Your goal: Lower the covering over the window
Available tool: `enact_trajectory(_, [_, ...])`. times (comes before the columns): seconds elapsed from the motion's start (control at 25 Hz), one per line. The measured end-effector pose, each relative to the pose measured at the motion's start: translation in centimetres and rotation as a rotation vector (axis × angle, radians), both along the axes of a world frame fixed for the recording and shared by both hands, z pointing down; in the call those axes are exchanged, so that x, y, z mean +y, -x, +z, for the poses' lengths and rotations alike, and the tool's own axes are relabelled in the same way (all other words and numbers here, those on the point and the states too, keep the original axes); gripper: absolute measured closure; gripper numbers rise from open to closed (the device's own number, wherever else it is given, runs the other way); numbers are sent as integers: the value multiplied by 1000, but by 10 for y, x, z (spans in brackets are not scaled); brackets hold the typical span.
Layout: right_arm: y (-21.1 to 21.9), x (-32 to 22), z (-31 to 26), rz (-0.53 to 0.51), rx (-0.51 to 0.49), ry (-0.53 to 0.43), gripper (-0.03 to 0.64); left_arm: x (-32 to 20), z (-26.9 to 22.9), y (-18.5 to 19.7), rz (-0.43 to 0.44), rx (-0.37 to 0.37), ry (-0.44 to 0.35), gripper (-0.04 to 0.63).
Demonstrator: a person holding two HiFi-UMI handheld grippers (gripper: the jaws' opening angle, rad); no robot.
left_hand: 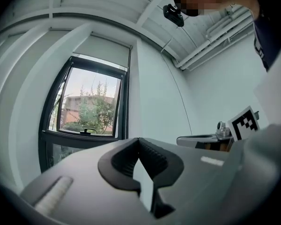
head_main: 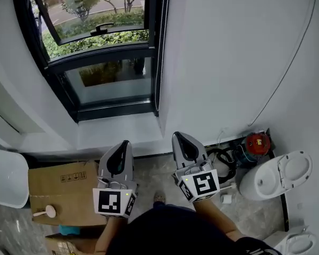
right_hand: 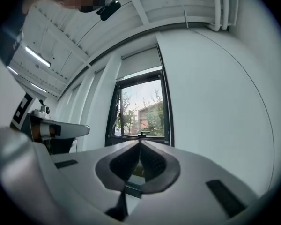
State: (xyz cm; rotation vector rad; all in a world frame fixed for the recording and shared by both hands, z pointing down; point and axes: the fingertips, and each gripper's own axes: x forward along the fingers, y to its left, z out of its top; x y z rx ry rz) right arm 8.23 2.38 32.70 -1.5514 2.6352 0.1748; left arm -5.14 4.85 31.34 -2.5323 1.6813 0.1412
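Window job yet to start: a person is holding the left tongs [head_main: 122, 144] and right tongs [head_main: 182, 138] side by side, both pointing at the window [head_main: 103, 47] ahead. In each gripper view the jaws are sitting pressed together with nothing between them.

The blind [left_hand: 104, 48] is sitting rolled up at the top of the frame, high above the tongs. It is leaving the whole pane uncovered, and neither tool is touching it. By these pictures everything is waiting to be done — reaching the blind or its pull, gripping it, drawing it down.

The head view is showing only the window's lower part: the open sash and the sill [head_main: 119, 129] just ahead of the tongs. A box [head_main: 61, 190] is lying left of the left tongs and a toilet [head_main: 279, 177] right of the right tongs. That view is cutting the blind off entirely. The two gripper views are supplying the top edge — while hiding the floor. No view is showing a pull cord plainly.
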Motion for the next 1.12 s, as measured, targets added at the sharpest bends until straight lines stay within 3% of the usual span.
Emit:
enact_trajectory(0.44, [-10, -88, 14, -7, 2, 30, 604, -90, 24, -10, 26, 30, 61, 588])
enact_trajectory(0.76, [-1, -138, 20, 29, 34, 32, 604, -157, 31, -22, 134, 46, 66, 588])
enact_trajectory(1.12, [27, -240, -1, 105, 37, -4, 604, -269, 8, -17, 274, 35, 33, 588])
